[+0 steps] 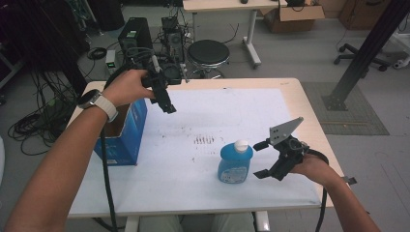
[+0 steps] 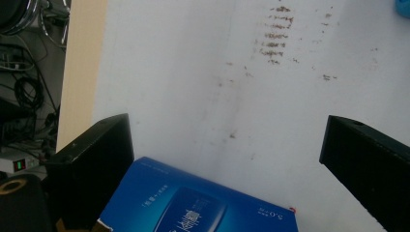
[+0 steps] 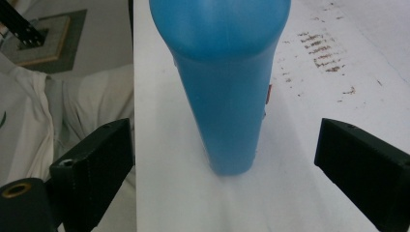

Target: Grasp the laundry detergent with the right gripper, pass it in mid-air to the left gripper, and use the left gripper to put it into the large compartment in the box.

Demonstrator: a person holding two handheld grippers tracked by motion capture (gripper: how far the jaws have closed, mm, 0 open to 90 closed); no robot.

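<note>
Blue bottle (image 3: 222, 87) approached by right gripper (image 1: 261, 159), fingers apart; closure needed next. Left gripper (image 1: 167, 104) held spread above box (image 1: 123, 133).

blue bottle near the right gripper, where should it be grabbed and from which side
Grip the blue bottle across its narrow body, below the white cap, coming level from its right, probably. It stands upright, and the open right gripper already faces it with jaws wider than the body.

A blue bottle (image 3: 227, 92) stands upright on a white table cover (image 3: 309, 193) marked with brown stains (image 3: 321, 53) beyond it to the right. The right gripper (image 3: 225, 169) faces the bottle, jaws spread wide to either side of its base, touching nothing. Pale fabric (image 3: 58, 111) shows left of the cover's edge.
</note>
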